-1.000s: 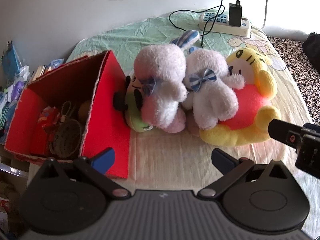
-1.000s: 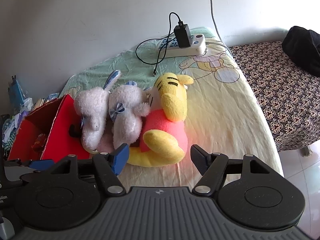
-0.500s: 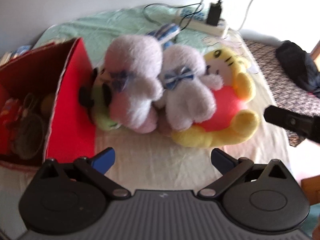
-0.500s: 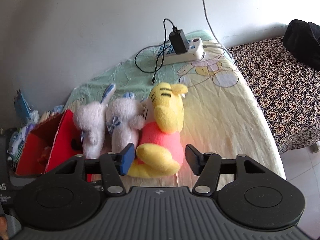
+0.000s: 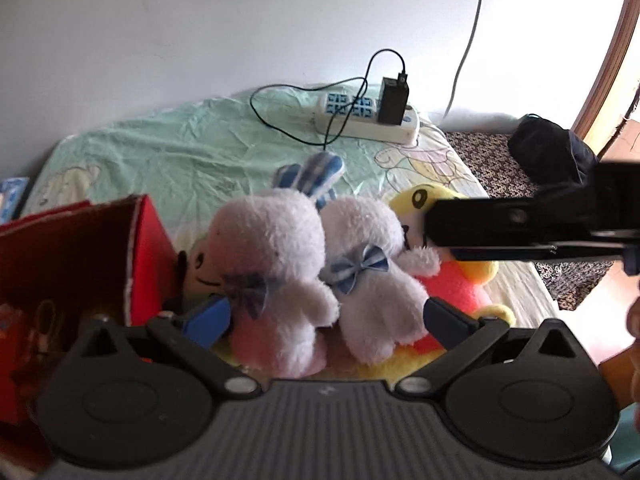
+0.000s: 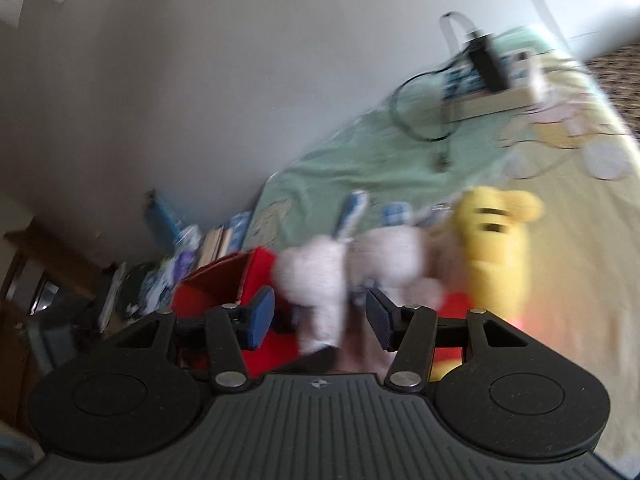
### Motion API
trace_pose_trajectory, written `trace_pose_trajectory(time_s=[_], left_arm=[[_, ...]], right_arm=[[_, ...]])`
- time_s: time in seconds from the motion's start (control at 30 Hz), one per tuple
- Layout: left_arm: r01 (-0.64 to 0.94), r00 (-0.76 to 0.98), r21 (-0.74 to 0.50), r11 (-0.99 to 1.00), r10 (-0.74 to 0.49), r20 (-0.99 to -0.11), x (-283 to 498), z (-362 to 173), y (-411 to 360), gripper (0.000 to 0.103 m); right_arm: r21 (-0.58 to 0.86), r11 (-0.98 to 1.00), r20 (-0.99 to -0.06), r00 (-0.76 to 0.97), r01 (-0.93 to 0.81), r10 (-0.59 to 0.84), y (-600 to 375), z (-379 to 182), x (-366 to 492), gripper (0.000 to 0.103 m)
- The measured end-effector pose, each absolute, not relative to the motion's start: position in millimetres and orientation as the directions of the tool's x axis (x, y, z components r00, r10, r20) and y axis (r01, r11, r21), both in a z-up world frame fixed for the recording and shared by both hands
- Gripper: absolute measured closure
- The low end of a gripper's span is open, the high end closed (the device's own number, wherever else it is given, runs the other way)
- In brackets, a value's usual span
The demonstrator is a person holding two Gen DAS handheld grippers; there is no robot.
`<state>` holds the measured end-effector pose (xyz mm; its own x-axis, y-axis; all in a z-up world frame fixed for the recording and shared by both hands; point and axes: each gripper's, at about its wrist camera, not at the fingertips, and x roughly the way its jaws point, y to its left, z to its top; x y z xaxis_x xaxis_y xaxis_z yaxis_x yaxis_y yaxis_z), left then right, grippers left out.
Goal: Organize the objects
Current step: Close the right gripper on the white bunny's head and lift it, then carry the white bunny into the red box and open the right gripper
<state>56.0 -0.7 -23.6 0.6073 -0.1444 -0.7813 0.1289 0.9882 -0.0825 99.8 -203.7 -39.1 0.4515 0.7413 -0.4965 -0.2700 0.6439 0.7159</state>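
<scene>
Plush toys beside a red box (image 5: pixel 148 240), right view blurred.
Left gripper (image 5: pixel 326 316) spread around two rabbits (image 5: pixel 280 264); right gripper (image 6: pixel 318 316) spread; yellow bear (image 5: pixel 464 280) half hidden.

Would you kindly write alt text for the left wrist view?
The open left gripper frames two white plush rabbits lying on a bed beside a yellow plush toy and a red box. The right gripper reaches in from the right; a power strip lies behind.
</scene>
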Motion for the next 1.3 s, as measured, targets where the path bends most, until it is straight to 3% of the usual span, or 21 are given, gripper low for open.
trace_pose_trajectory(time_s=[0.33,0.47,0.53,0.57,0.63,1.03,1.3], left_arm=[[0.143,0.591,-0.085,0.986,-0.154,-0.792,84.4,-51.4,6.8,0.000],[0.144,0.606,-0.044,0.989,-0.123,-0.786,87.9,-56.0,3.9,0.006],[0.143,0.605,-0.043,0.989,-0.122,-0.787,90.1,-58.7,4.7,0.008],[0.144,0.599,-0.053,0.988,-0.130,-0.790,90.9,-59.9,6.1,0.008],[0.147,0.600,-0.064,0.987,-0.140,-0.788,90.1,-60.8,7.5,0.009],[0.148,0.680,-0.063,0.987,-0.148,-0.718,39.9,-21.7,2.1,0.013],[0.097,0.757,-0.019,0.995,-0.086,-0.648,-6.2,11.3,4.5,0.013]], right_arm=[[0.774,0.599,-0.528,0.312,-0.204,0.790,-158.7,-72.0,137.7,0.046],[0.775,0.605,-0.538,0.309,-0.184,0.784,-152.3,-78.2,139.4,0.045],[0.769,0.612,-0.546,0.307,-0.185,0.780,-151.5,-81.7,140.8,0.048],[0.770,0.611,-0.547,0.302,-0.184,0.781,-149.8,-83.9,142.0,0.057],[0.775,0.603,-0.539,0.299,-0.191,0.788,-149.5,-84.1,140.5,0.061],[0.705,0.617,-0.498,0.375,-0.350,0.782,-150.8,-42.0,98.9,0.064],[0.658,0.583,-0.443,0.381,-0.477,0.811,-132.9,-7.8,71.3,0.064]])
